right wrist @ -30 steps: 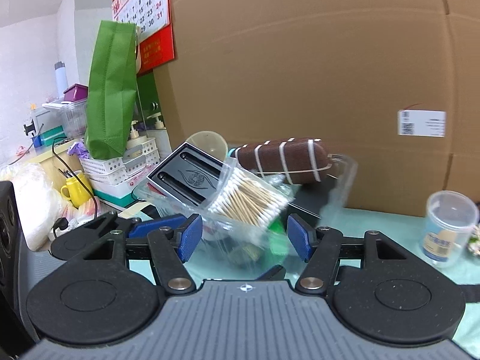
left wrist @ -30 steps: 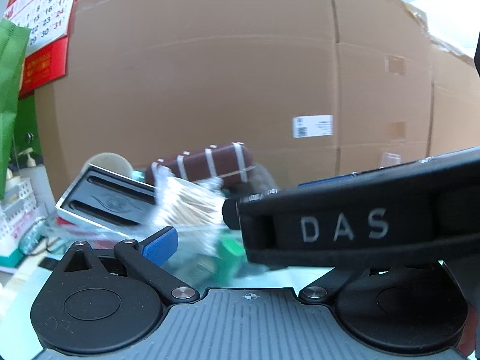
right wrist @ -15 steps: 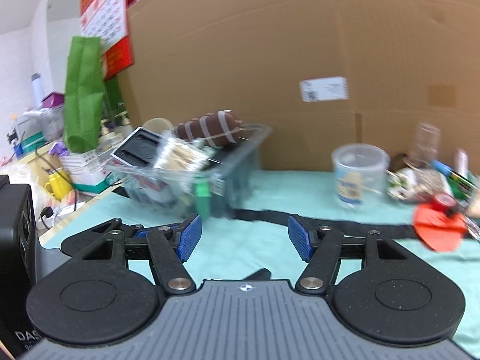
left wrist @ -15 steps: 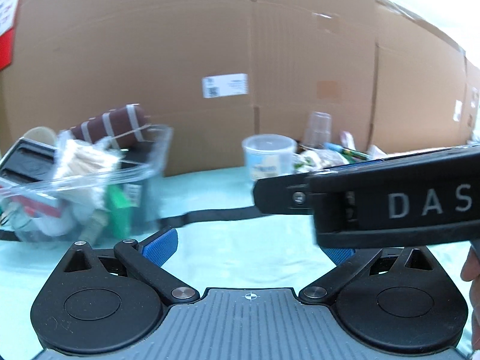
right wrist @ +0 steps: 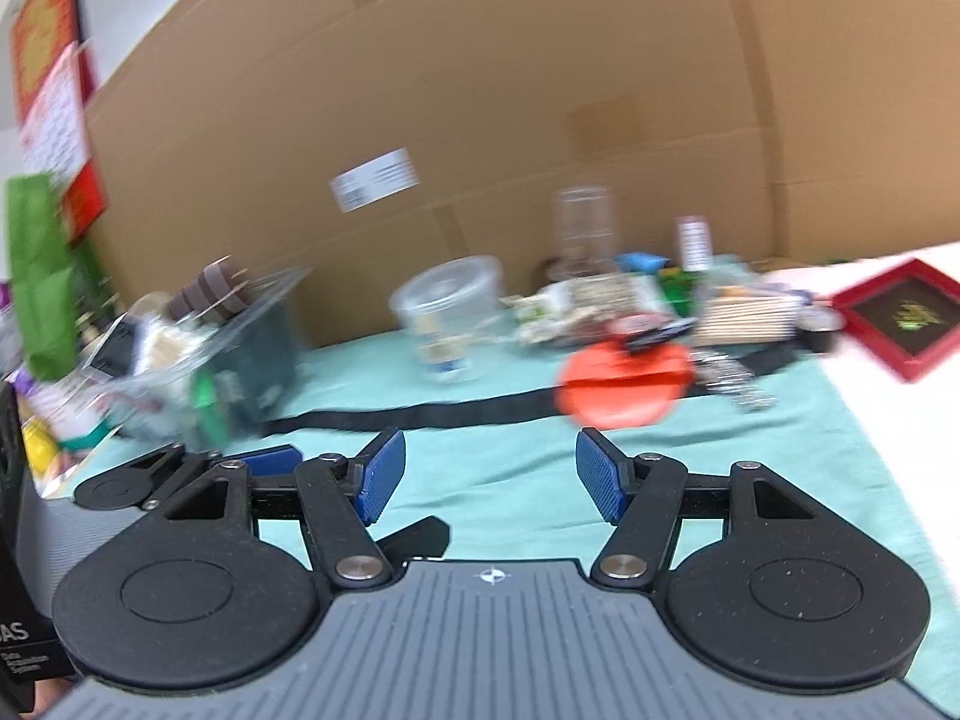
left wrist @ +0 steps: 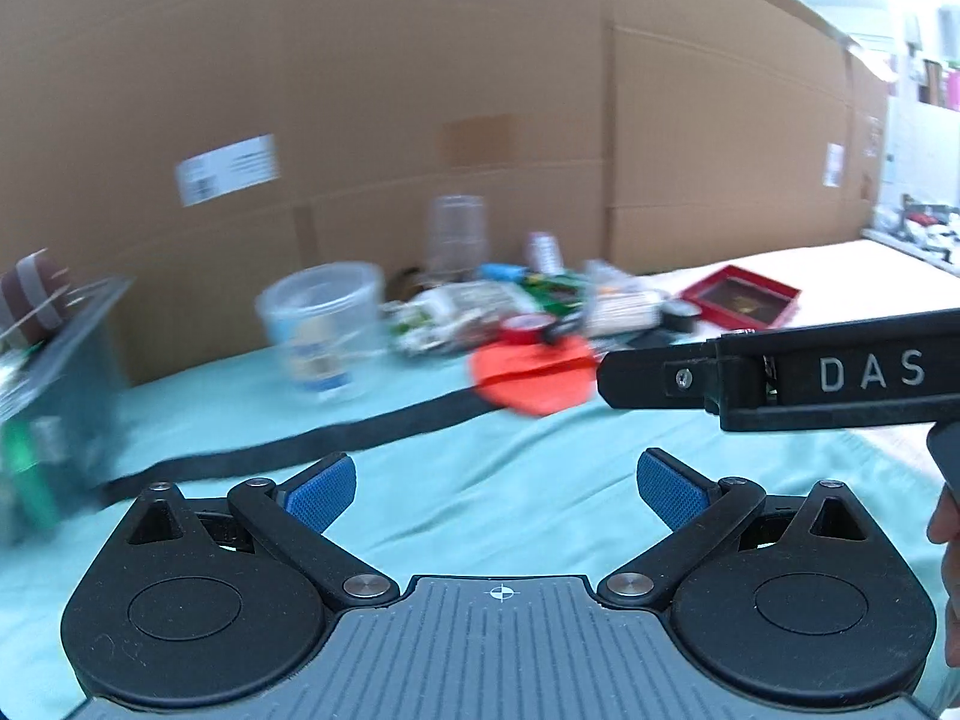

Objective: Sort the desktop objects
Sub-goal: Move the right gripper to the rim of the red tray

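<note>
Several items are already sitting in the clear storage bin (right wrist: 198, 360) at the left. Both claws, left gripper (left wrist: 492, 489) and right gripper (right wrist: 489, 474), are hanging released and empty, facing the unsorted pile (right wrist: 648, 312) waiting near the cardboard wall (right wrist: 480, 90); sorting looks partly complete.

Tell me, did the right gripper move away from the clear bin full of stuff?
Yes. The right gripper swung rightward: the clear bin now sits far left, the orange disc ahead.

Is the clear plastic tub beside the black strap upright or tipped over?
Upright. The clear tub stands on its base on the teal cloth, open rim up. Blur hides whether anything is inside.
</note>
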Demonstrator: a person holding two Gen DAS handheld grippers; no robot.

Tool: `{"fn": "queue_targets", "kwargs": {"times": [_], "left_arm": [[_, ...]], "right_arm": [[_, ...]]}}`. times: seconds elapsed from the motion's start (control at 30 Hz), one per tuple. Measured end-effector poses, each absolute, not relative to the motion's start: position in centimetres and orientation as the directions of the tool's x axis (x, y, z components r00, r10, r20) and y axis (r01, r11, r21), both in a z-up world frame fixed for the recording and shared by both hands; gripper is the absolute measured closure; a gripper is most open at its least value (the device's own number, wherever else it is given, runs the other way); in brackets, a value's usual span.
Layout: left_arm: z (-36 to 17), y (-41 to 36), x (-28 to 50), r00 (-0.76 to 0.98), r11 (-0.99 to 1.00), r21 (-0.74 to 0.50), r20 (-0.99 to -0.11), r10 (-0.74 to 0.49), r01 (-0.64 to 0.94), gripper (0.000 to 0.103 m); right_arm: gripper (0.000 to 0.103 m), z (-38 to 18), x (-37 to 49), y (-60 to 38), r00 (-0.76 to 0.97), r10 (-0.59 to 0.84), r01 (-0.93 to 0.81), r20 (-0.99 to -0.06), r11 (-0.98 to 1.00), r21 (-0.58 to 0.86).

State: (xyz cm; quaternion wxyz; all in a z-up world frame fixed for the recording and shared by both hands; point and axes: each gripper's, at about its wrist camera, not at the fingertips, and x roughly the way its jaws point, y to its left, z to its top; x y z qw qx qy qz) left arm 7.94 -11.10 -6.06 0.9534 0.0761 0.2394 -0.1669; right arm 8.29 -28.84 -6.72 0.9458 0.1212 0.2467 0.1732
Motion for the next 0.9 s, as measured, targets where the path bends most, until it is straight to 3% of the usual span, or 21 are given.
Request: {"fn": "queue_targets", "kwargs": {"times": [0.43, 0.9], "left_arm": [[-6.6, -26.1, 13.5, 0.783, 0.908, -0.030, -0.495, -0.376, 0.418, 0.000], [-9.0, -35.2, 17.6, 0.837, 0.960, -0.044, -0.481, -0.261, 0.275, 0.000]], "right_arm": [[0.040, -6.0, 11.1, -43.6, 0.890, 0.175, -0.070, -0.421, 0.965, 0.253], [0.045, -7.3, 16.9, -51.0, 0.889, 0.093, -0.027, -0.449, 0.988, 0.150]]}}
